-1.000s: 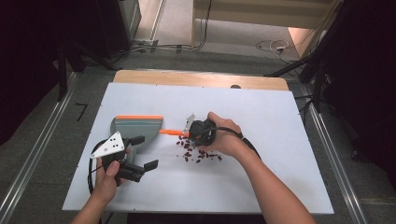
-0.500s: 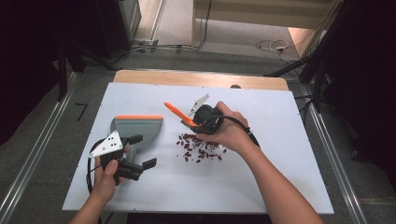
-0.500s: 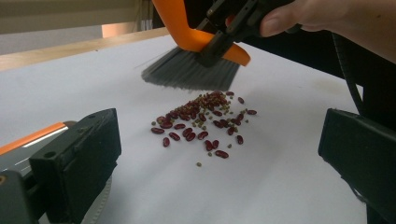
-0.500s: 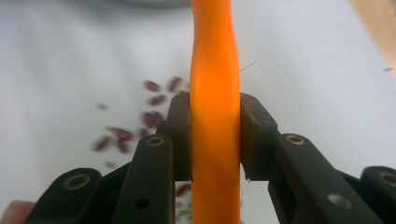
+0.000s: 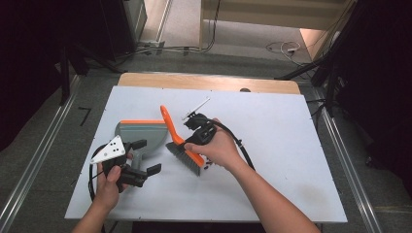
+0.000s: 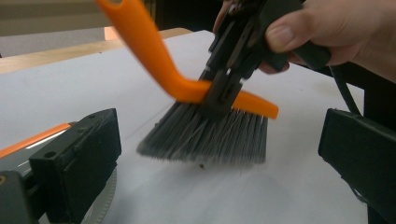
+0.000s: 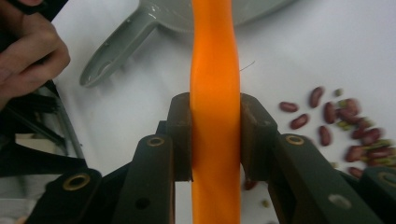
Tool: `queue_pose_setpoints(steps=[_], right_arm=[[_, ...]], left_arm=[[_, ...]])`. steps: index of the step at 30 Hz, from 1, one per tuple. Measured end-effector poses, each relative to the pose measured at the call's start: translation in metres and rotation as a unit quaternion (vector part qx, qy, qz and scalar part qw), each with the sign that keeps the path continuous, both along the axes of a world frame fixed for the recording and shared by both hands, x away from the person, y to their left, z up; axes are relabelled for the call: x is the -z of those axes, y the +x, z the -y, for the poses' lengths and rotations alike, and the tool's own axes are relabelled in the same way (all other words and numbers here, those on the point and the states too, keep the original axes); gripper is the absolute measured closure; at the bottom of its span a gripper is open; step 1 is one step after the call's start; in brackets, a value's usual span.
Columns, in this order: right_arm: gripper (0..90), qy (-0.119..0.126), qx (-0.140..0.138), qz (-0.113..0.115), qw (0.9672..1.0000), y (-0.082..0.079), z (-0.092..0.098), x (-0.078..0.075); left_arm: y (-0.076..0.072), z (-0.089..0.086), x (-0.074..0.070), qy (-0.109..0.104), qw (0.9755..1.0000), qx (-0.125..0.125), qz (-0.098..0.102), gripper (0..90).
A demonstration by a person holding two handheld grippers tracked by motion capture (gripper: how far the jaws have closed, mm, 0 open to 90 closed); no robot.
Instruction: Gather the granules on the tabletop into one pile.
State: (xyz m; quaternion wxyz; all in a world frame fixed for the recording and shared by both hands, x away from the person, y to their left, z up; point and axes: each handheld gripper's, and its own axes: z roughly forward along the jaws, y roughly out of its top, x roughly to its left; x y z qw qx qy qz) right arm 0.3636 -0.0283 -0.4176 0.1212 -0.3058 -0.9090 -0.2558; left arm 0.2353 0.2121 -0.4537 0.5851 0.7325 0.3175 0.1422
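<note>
A brush with an orange handle and grey bristles stands tilted, bristle tips down on the white table. My right gripper is shut on the orange back of the brush, one jaw on each side. Red and green beans lie scattered just past the bristles. A grey dustpan with an orange lip lies left of the brush. My left gripper rests by the dustpan's handle, open, with nothing between its jaws.
The table's wooden far edge borders a dark floor with cables. Bare white tabletop stretches to the right of the right forearm. The left hand holds its gripper near the table's front left.
The right hand raised the brush off the table, swung it left and set it bristles down beside the dustpan. The left gripper stayed put.
</note>
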Motion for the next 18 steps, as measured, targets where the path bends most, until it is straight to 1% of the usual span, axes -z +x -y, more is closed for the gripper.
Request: queue_pose_setpoints(steps=[2,3,4,5,6,7,8,10,11,14,15,16,18], right_arm=[[67.9,-0.005,0.009,-0.031,0.9995,0.003,-0.006,0.01],[67.9,-0.002,0.015,-0.045,0.9989,0.006,-0.007,0.016],[68.0,0.013,0.035,-0.069,0.9969,0.014,-0.007,0.025],[68.0,0.013,0.035,-0.069,0.9969,0.014,-0.007,0.025],[68.1,0.018,0.046,-0.073,0.9961,0.017,-0.006,0.028],[68.9,0.007,0.058,-0.052,0.9969,0.024,-0.005,0.033],[69.0,0.002,0.068,-0.048,0.9965,0.026,-0.003,0.034],[69.0,0.005,0.07,-0.051,0.9962,0.029,-0.001,0.037],[68.9,0.003,0.073,-0.048,0.9962,0.031,0.001,0.039],[68.8,0.008,0.087,-0.05,0.9949,0.033,0.007,0.043],[68.7,0.004,0.093,-0.052,0.9943,0.033,0.008,0.043],[68.6,0.001,0.098,-0.048,0.994,0.034,0.01,0.044],[68.5,0.004,0.104,-0.05,0.9933,0.036,0.015,0.045]], left_arm=[[0.0,0.0,0.0,-0.001,1.0,0.001,-0.001,0.0],[0.0,0.0,0.0,0.001,1.0,0.001,0.0,0.0],[0.0,0.0,0.0,0.001,1.0,0.001,-0.001,0.0],[0.0,0.001,0.0,0.001,1.0,0.001,0.0,0.0],[0.0,0.001,0.0,0.001,1.0,0.002,0.0,0.0],[0.0,0.001,0.0,0.001,1.0,0.002,-0.001,0.0],[0.0,0.001,0.0,0.001,1.0,0.002,-0.002,0.0],[0.0,0.001,0.0,0.001,1.0,0.002,-0.002,0.0],[0.0,0.001,0.0,0.001,1.0,0.003,-0.002,0.0],[-0.001,0.002,0.0,0.002,1.0,0.003,-0.003,0.0],[-0.001,0.002,0.0,0.002,1.0,0.003,-0.002,0.0],[-0.001,0.002,0.0,0.003,1.0,0.004,-0.002,0.0],[-0.001,0.002,0.0,0.002,1.0,0.004,-0.001,0.0]])
